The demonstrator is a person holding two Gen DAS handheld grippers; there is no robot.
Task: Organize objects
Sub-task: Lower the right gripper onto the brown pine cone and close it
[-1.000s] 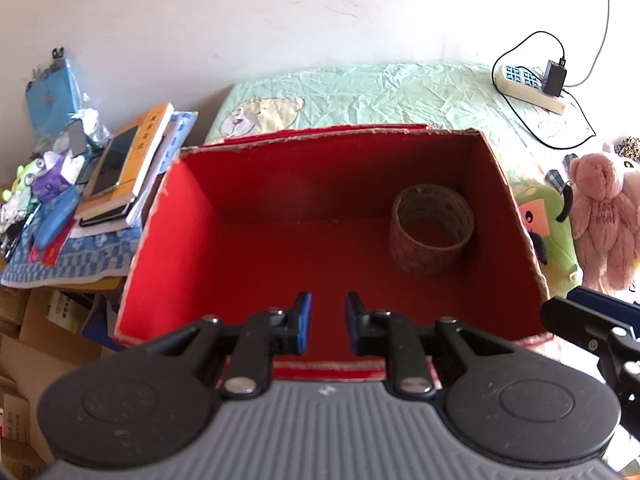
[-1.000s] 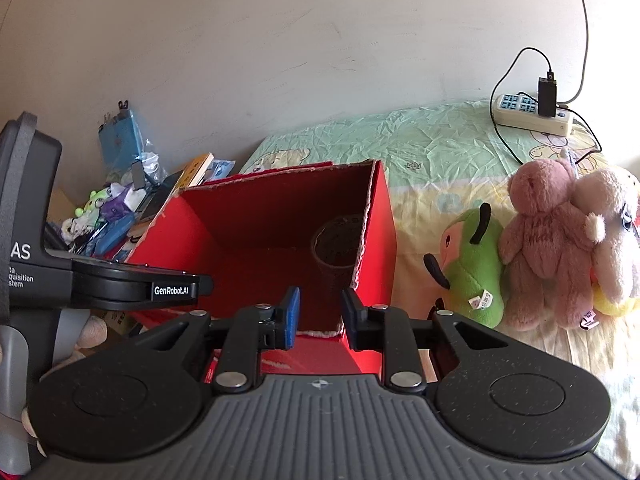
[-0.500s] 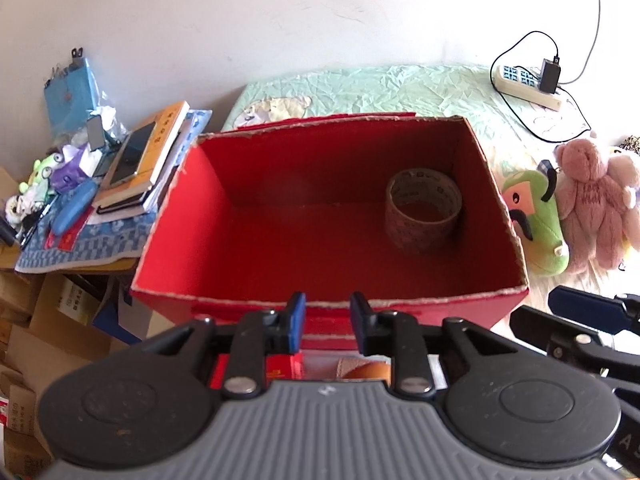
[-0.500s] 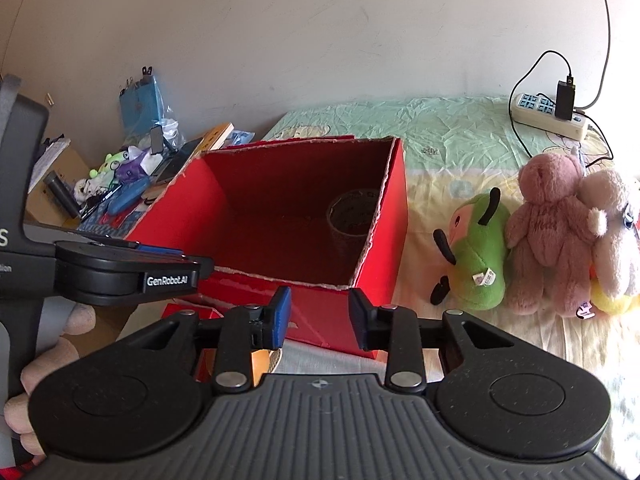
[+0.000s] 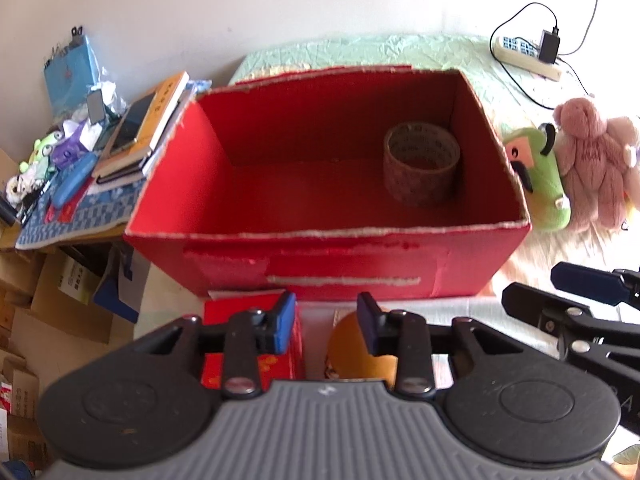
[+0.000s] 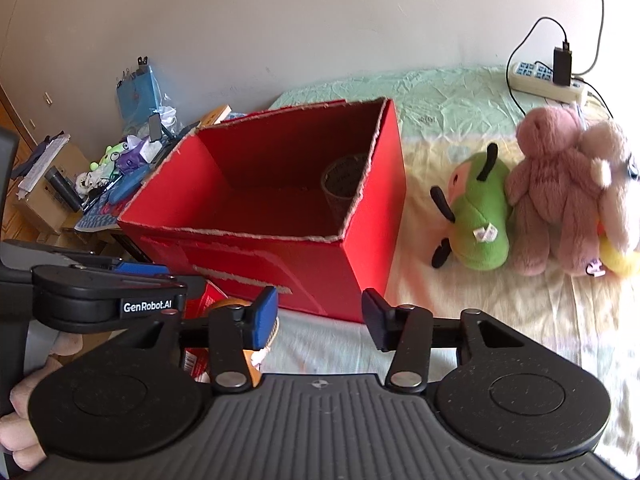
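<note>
Left gripper [image 5: 326, 322] opening, empty; orange object [image 5: 352, 344] at 6 o'clock, partly hidden; right gripper [image 6: 320, 320] opening, empty

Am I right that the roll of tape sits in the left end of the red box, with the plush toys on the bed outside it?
Not quite. The roll of tape stands in the right end of the red box, near the wall closest to the plush toys, as the left wrist view shows. The toys do lie on the bed outside the box.
</note>
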